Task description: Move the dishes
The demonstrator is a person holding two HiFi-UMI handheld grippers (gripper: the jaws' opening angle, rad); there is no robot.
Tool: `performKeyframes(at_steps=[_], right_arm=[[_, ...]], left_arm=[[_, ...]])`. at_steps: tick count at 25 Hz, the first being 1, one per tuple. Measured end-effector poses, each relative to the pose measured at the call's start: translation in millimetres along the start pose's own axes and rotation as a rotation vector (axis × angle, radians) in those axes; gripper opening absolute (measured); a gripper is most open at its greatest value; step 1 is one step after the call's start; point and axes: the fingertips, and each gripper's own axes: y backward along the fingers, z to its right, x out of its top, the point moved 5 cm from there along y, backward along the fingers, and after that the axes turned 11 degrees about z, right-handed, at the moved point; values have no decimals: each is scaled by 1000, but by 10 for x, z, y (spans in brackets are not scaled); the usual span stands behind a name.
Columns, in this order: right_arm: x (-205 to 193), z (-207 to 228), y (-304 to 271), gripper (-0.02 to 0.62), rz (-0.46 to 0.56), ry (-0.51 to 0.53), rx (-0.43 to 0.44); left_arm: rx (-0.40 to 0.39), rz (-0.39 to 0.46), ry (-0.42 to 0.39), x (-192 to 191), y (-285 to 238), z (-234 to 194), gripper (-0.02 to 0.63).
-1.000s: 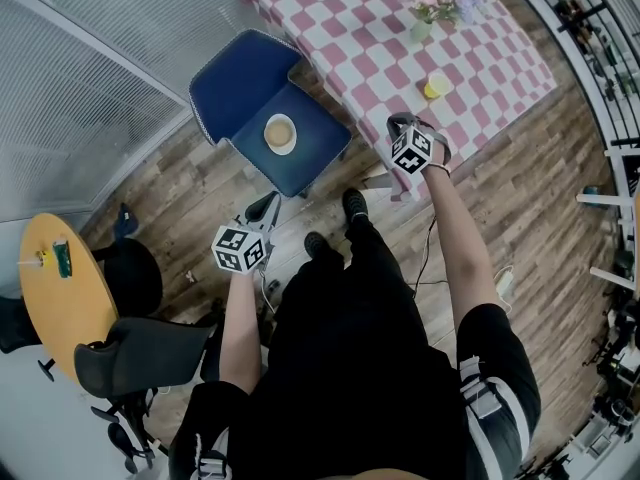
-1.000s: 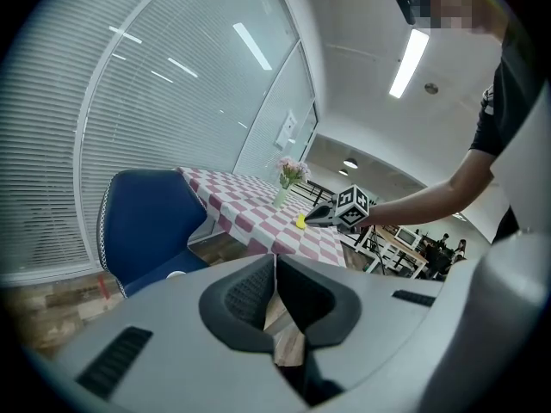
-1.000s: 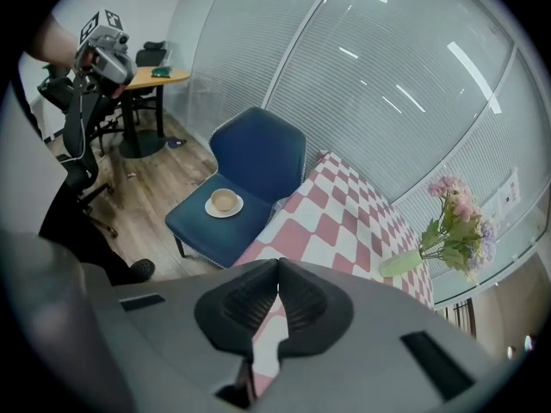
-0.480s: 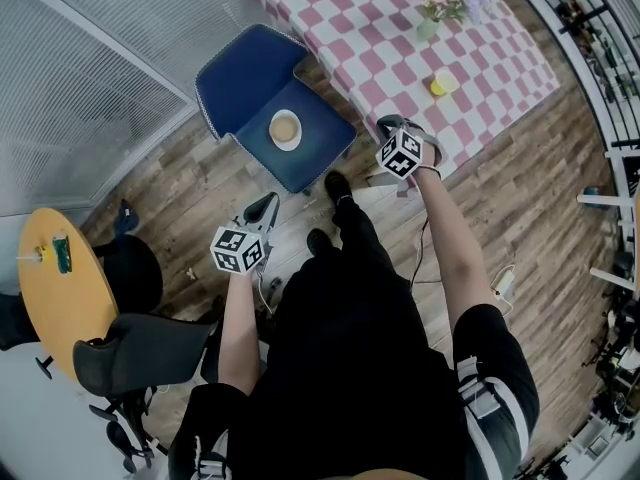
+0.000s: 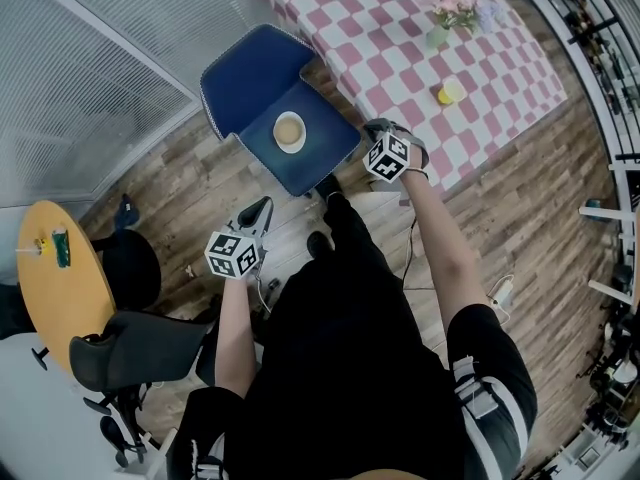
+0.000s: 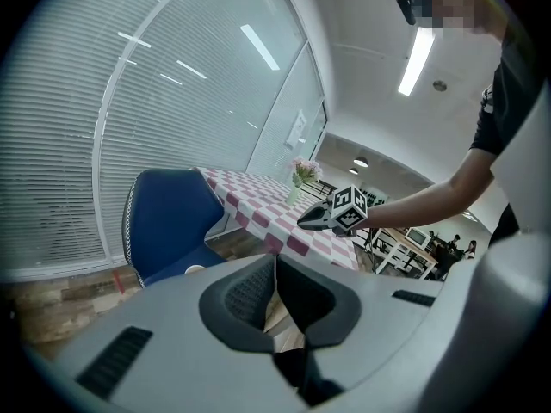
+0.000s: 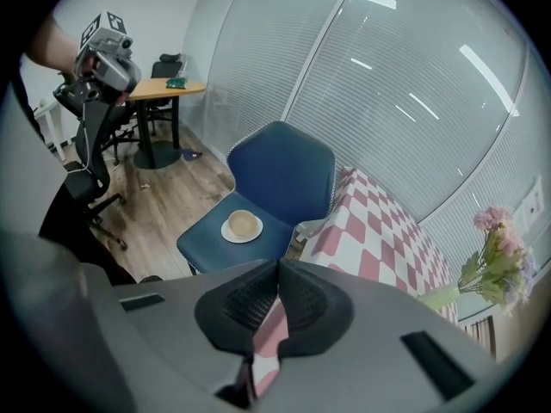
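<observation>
A white plate (image 5: 289, 131) with a tan bowl on it rests on the seat of a blue chair (image 5: 255, 83). The right gripper view also shows the plate (image 7: 242, 226), with the seat (image 7: 215, 243) under it. My right gripper (image 5: 374, 126) hangs shut and empty just right of the chair's seat, beside the table's edge; its jaws (image 7: 278, 275) meet. My left gripper (image 5: 260, 208) is lower left over the wooden floor, well short of the chair, and is shut with nothing held (image 6: 275, 269). A yellow cup (image 5: 447, 94) stands on the checked table (image 5: 400, 48).
A vase of flowers (image 5: 445, 23) stands on the pink-and-white checked table behind the chair. A round yellow table (image 5: 55, 288) and a dark office chair (image 5: 130, 353) are at the left. Slatted blinds line the wall (image 5: 90, 58).
The person has stepped toward the chair. My right gripper has moved left and nearer the chair's seat. The left gripper has shifted a little the same way.
</observation>
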Motion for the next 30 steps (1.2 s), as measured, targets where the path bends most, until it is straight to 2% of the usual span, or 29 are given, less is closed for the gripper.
performKeyframes(at_steps=[9,14,30], right_arm=[[10,147,-426,18,5,11,59],[7,88,-704,18,-5,28,126],[260,52,-1642,18,21,31,265]], left_arm=[[1,-18,15,28,-354,-196,29],[14,-21,46,12,-551,-313,29],[129,5,128,18,-895,-906,29]])
